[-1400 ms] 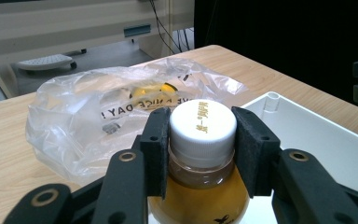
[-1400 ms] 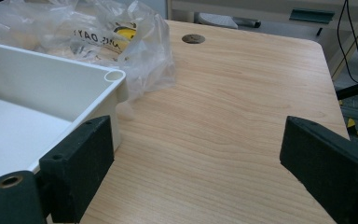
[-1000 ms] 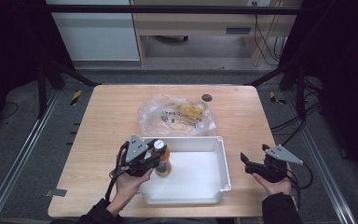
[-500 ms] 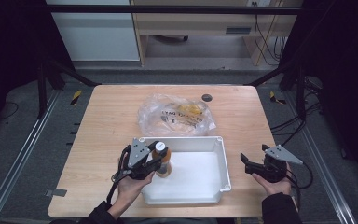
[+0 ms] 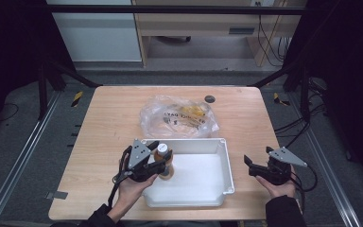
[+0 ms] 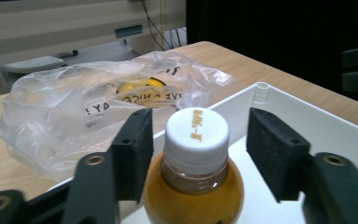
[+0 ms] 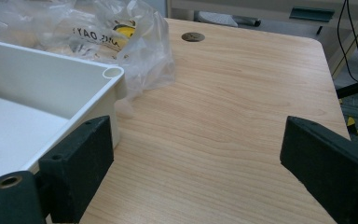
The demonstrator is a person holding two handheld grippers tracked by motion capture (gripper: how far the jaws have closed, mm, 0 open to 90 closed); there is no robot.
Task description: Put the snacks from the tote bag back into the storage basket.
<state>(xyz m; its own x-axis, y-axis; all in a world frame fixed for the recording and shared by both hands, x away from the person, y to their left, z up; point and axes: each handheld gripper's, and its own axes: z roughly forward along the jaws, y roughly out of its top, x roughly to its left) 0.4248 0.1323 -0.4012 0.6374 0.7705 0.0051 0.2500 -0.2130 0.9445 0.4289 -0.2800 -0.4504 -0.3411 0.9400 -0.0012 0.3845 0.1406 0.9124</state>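
High view: bottle (image 5: 162, 160) upright in near-left of white tray (image 5: 227, 161), left tool (image 5: 163, 163) nearer than earlier, right tool (image 5: 248, 165) idle on desk (image 5: 113, 118) | Left gripper view: tool released, pads astride cap (image 6: 196, 133); rigid, smooth, liquid-heavy; grip below shoulder | Right gripper view: tool (image 7: 191, 163) released, holding nothing.
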